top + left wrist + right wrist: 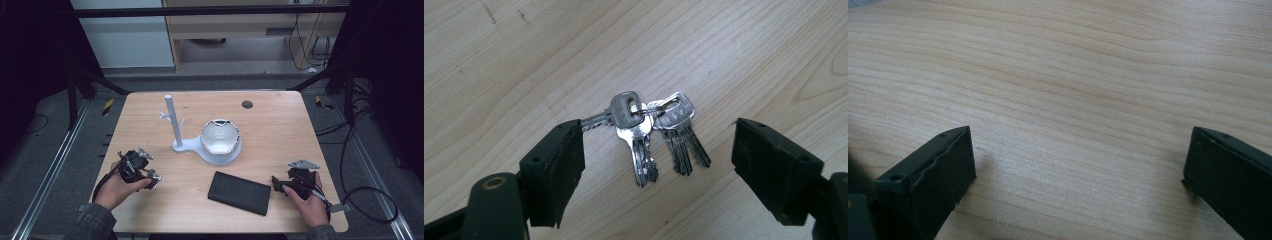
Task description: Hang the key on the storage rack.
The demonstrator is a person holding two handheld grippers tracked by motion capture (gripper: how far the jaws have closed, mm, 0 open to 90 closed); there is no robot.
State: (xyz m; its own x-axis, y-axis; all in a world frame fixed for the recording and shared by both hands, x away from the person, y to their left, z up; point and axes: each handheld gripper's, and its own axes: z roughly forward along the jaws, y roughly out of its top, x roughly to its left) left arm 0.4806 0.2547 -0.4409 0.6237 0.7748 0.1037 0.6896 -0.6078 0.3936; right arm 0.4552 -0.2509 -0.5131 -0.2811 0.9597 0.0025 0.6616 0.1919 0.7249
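Keys [651, 135]: flat on table [524, 60], between the spread jaws, blades pointing toward the camera
Left gripper [658, 162]: released, nearer hand

The wooden table [280, 120] is evenly and brightly lit in the high view, while the floor and frame around it fall off into near black, and the whole picture is soft and slightly grainy. In the left gripper view the bunch of keys [651, 135] is sharp and catches bright glints on its metal, with a thin shadow just beneath it on the wood, whereas the black jaws at the bottom edge are blurred. The right gripper view is hazier, with a pale sheen on the wood grain towards the top and soft shadows on the table just beside the out-of-focus jaws.
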